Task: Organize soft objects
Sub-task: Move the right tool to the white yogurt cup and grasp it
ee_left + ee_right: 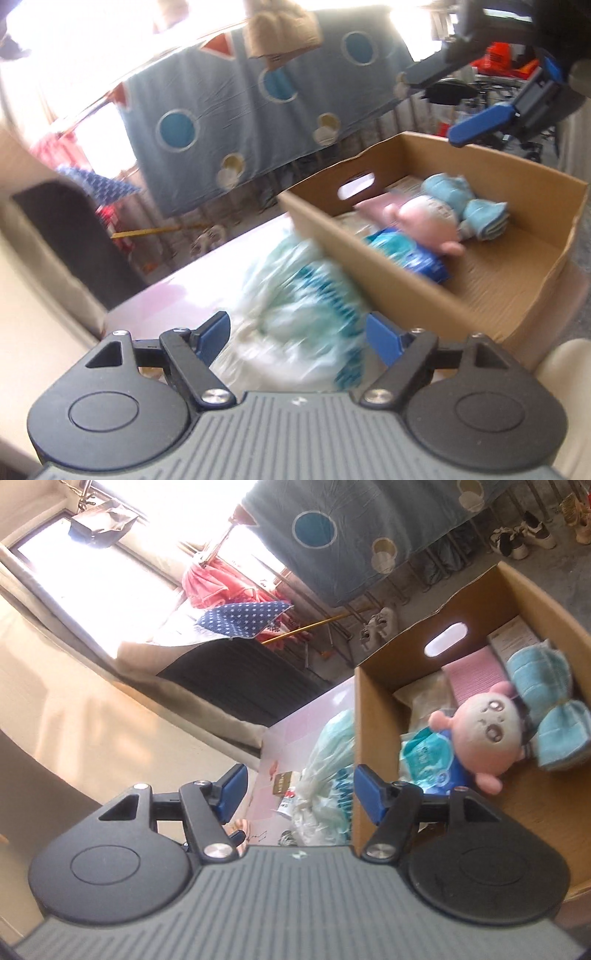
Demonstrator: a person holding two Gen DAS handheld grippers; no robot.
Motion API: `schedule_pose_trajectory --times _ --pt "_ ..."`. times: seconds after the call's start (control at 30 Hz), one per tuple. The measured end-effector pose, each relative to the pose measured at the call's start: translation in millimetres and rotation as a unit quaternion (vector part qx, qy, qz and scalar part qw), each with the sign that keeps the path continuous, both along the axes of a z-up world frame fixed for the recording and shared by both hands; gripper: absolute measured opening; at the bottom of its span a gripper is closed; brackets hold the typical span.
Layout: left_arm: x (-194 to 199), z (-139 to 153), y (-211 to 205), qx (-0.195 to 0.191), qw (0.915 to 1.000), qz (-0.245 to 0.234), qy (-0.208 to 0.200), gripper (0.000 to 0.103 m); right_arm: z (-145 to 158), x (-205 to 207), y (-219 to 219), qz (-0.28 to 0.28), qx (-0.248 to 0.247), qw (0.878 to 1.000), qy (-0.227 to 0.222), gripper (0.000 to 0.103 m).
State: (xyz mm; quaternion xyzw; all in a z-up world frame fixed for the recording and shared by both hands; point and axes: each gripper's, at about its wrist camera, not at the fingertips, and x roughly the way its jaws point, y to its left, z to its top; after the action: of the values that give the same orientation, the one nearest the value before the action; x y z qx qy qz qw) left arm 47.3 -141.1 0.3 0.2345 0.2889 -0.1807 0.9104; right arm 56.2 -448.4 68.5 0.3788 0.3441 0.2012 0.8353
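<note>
The box (373,716) is plain brown cardboard, matt, its floor faintly ribbed. In it, the doll (484,731) is soft pink plush and the folded towel (543,698) is fluffy pale blue terry cloth. The packet (432,764) beneath is glossy plastic film. Outside, the bag (295,314) is thin, crinkled, translucent plastic. The tabletop (295,723) looks smooth and slightly shiny. The hanging sheet (236,96) is matt woven cloth

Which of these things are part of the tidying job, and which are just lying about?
Part of the job:
- cardboard box
- pink plush doll
- blue towel
- blue packet
- plastic bag, beside the box

Lying about:
- spotted blue sheet
- shoes
- starred cloth
</note>
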Motion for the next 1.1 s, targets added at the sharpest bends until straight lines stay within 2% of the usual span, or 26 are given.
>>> schedule_pose_trajectory --times 0.2,0.43,0.6,0.77,0.93,1.1 --pt "7 -3 70 -0.018 0.9966 0.08 -0.003 0.082 -7 33 70 0.055 -0.002 0.998 0.004 0.064" --pt "24 -21 129 -0.019 0.9914 0.127 -0.023 0.082 -20 86 172 0.128 -0.039 0.991 0.009 0.061" --pt "50 -36 156 -0.04 0.9914 0.124 -0.009 0.082 -47 129 238 0.17 -0.075 0.982 0.031 0.051" --pt "79 -55 164 -0.063 0.9934 0.093 0.022 0.082 -80 169 291 0.202 -0.146 0.967 0.055 0.044" --pt "111 -77 162 -0.09 0.9908 0.074 0.069 0.082 -110 200 320 0.22 -0.194 0.953 0.077 0.042" --pt "137 -96 161 -0.098 0.9871 0.076 0.101 0.082 -129 217 335 0.232 -0.212 0.945 0.086 0.041"
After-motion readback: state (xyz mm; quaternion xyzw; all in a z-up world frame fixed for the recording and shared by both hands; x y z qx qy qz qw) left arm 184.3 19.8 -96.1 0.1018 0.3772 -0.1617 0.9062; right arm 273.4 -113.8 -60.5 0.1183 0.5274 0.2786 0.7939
